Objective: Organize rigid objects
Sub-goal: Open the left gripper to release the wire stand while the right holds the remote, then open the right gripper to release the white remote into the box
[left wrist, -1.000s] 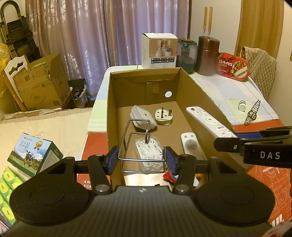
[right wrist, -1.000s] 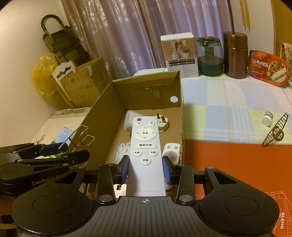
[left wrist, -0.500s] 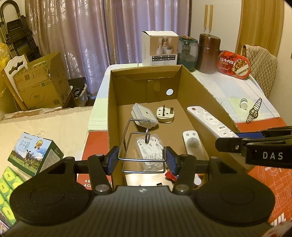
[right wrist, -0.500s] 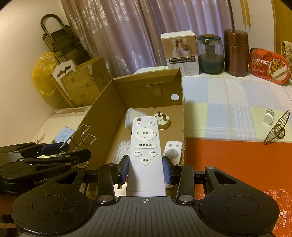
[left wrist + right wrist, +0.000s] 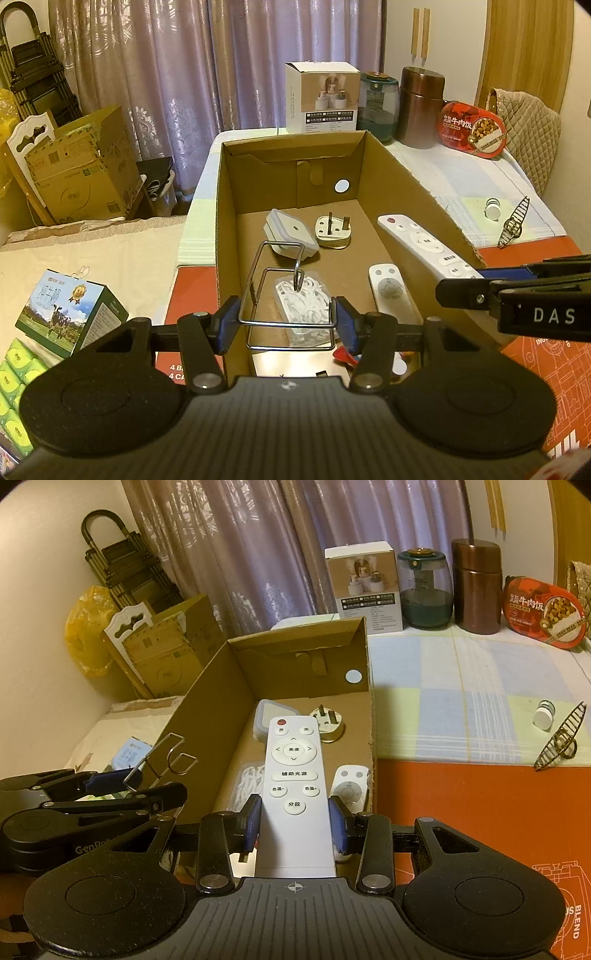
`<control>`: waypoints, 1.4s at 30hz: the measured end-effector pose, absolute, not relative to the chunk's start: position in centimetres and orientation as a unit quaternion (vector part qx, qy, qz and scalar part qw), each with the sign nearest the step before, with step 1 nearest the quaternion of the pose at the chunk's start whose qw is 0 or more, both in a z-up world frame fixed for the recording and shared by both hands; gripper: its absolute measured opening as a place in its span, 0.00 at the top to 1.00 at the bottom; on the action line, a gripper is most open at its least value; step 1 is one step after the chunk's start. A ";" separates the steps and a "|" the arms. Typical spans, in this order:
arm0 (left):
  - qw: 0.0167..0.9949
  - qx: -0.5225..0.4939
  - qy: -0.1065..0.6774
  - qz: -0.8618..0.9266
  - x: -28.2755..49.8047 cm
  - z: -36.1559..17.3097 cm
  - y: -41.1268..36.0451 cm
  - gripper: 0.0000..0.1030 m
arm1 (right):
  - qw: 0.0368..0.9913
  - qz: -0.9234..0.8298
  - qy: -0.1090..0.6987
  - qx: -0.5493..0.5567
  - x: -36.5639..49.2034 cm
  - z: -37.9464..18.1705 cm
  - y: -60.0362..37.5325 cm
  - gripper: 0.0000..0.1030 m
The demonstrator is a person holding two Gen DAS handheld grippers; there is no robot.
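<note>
both grippers loaded above the open carton

the left gripper (image 5: 287, 320) is clamped on a bent wire hook rack (image 5: 286, 280), its blue pads pressing the two sides of the wire frame, which sticks forward and upward from the jaws over the near end of the cardboard box (image 5: 229, 206). the right gripper (image 5: 294, 821) is clenched on a long white remote control (image 5: 294, 775), the pads squeezing its lower half; the remote points forward with its red button at the far tip and hangs over the right side of the same box (image 5: 207, 701).

inside the box, on its floor, lie a small white remote (image 5: 388, 286) near the right wall, a clear pack of white coiled cable (image 5: 304, 299) in the middle, a white lidded container (image 5: 291, 230) further back, and a cream three-pin plug (image 5: 333, 230) just beside that container, pins up. something red and a shiny flat item sit at the near end, mostly hidden behind the left gripper.

the box stands on a table with an orange mat (image 5: 461, 794) near and a pale checked cloth (image 5: 461, 686) beyond. on the cloth to the right of the box are a small white bottle (image 5: 543, 715) lying on its side and a dark metal leaf-shaped clip (image 5: 561, 740) just beside it. along the far edge stand a white product box (image 5: 364, 587), a green glass jar (image 5: 424, 590), a brown canister (image 5: 477, 587) and a red meal tub (image 5: 543, 614).
</note>
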State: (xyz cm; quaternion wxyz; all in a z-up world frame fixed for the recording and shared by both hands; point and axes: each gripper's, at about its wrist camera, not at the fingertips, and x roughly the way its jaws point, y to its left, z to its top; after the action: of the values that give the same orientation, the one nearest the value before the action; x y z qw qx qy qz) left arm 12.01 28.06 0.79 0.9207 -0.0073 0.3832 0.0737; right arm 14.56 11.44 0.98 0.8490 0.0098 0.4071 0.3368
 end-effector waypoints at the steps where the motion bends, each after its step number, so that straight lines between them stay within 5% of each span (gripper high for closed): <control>1: 0.921 -0.007 0.383 0.074 12.0 0.8 28.1 0.52 | 0.849 0.337 0.407 0.010 14.6 1.0 11.4 0.66; 42: 0.921 -0.007 0.378 0.087 11.6 1.4 28.4 0.52 | 0.848 0.336 0.410 0.012 14.3 0.9 11.5 0.66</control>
State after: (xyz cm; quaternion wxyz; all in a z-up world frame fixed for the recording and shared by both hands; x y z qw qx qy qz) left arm 11.61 28.37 1.44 0.9215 -0.0073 0.3785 0.0870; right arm 14.25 11.51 0.89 0.8478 0.0116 0.4103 0.3357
